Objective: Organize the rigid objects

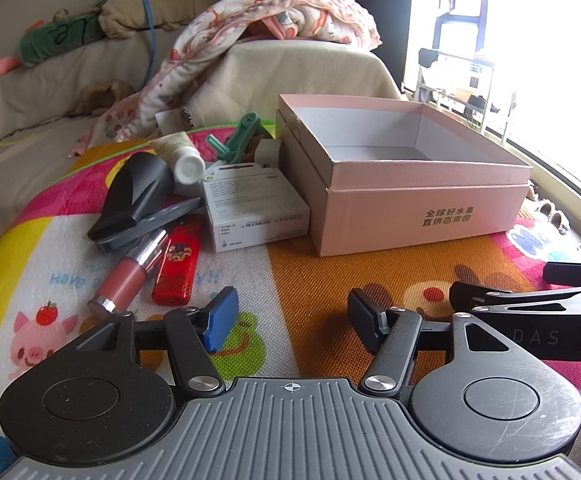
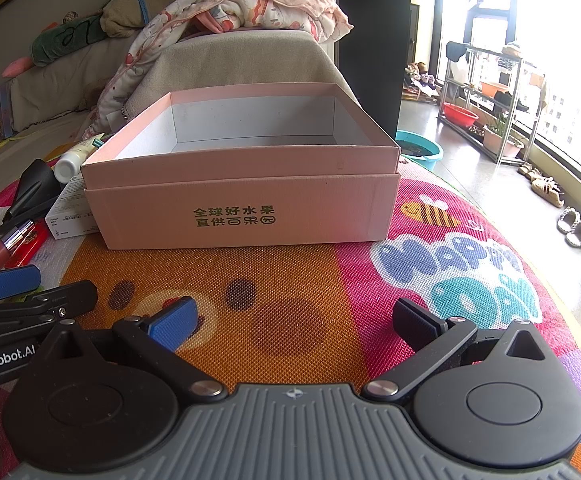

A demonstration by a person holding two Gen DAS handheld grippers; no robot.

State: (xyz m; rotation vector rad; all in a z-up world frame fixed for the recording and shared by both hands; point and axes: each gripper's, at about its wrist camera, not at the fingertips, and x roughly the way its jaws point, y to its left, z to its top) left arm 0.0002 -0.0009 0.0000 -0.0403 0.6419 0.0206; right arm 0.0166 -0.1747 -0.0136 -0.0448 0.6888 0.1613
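Left gripper (image 1: 292,322) agape; lip gloss (image 1: 128,272) left of fingers.

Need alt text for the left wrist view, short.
An open, empty pink cardboard box sits on a colourful play mat, with a heap of small items to its left: white carton, black hair dryer, red lighter, lip gloss tube. The left tool hovers open in front, holding nothing.

Strong daylight floods in from the window (image 1: 530,40) to the right of the tongs, blowing it out to white. Near surfaces stay sharp, shadows soft. Fisheye bends the edges heavily.
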